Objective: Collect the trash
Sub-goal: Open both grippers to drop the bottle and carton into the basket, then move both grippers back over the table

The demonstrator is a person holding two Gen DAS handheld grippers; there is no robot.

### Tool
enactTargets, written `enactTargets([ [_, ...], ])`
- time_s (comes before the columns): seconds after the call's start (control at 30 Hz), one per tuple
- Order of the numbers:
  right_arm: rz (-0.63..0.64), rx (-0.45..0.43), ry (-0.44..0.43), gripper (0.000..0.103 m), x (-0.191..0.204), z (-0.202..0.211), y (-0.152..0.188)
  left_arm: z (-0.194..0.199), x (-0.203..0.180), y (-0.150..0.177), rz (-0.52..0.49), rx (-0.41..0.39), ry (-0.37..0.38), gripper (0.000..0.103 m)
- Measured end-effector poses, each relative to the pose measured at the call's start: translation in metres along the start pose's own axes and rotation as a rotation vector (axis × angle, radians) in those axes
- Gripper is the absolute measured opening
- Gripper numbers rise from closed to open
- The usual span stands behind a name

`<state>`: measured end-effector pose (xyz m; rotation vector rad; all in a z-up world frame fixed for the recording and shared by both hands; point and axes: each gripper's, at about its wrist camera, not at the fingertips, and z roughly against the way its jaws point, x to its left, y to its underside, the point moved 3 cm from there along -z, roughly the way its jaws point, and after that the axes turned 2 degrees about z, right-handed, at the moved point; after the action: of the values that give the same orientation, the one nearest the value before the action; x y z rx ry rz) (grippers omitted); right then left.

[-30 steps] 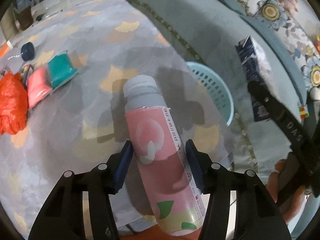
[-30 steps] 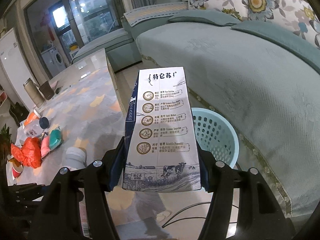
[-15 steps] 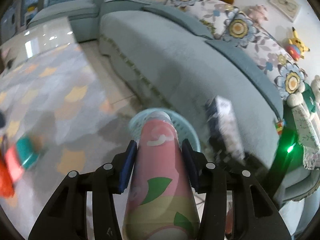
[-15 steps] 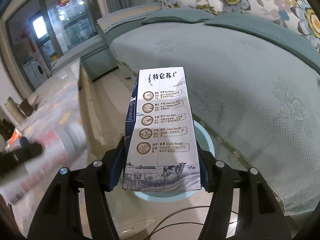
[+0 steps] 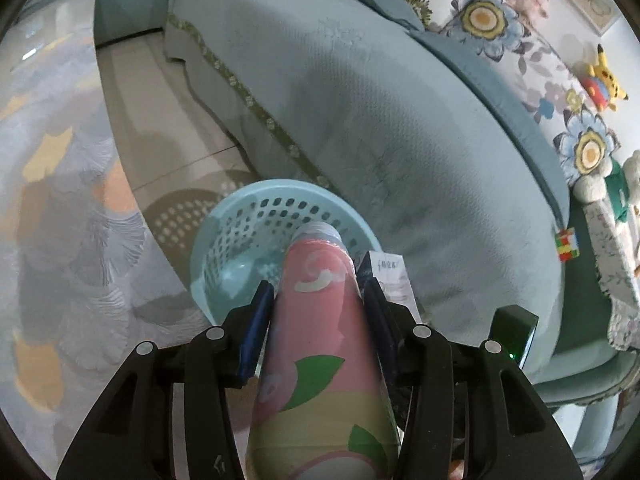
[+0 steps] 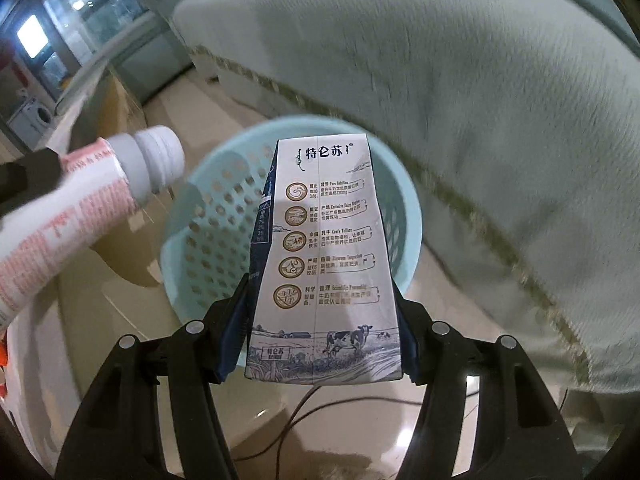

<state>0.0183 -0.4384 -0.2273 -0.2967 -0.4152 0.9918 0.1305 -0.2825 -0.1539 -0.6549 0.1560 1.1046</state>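
Observation:
My left gripper [image 5: 318,300] is shut on a pink peach-drink bottle [image 5: 320,344] with a grey cap, held above the near rim of a light blue perforated basket [image 5: 240,224] on the floor. My right gripper [image 6: 320,320] is shut on a white and navy milk carton [image 6: 320,264], held upright over the same basket [image 6: 208,216]. The bottle [image 6: 72,204] shows at the left of the right wrist view, pointing toward the basket. The carton's top [image 5: 390,276] shows just right of the bottle in the left wrist view.
A teal sofa [image 5: 380,112] runs along the right of the basket, with floral cushions [image 5: 500,28] and plush toys [image 5: 604,76] behind. A table with a grey patterned cloth [image 5: 60,184] stands on the left. A black cable [image 6: 296,412] lies on the tiled floor.
Both grippers have swung away from the table and down toward the basket, carrying the bottle and the carton. The basket now sits directly below both.

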Motion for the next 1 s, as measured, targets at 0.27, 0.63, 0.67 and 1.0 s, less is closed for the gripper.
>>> enactTargets([
  [0.27, -0.034, 0.07, -0.027, 0.061, 0.0, -0.012, 0.007, 0.008, 0.005, 0.001, -0.022, -0.014, -0.052, 0.055],
  [0.63, -0.011, -0.039, -0.062, 0.062, 0.014, 0.029, 0.013, 0.06, 0.022, 0.006, -0.013, -0.112, -0.005, 0.055],
  [0.67, 0.005, -0.063, -0.071, 0.062, 0.021, 0.038, 0.012, 0.07, 0.026, 0.007, -0.01, -0.135, 0.006, 0.055],
  [1.0, 0.294, -0.314, -0.209, 0.061, 0.139, 0.133, 0.007, 0.195, 0.069, 0.02, 0.046, -0.374, 0.005, 0.055],
])
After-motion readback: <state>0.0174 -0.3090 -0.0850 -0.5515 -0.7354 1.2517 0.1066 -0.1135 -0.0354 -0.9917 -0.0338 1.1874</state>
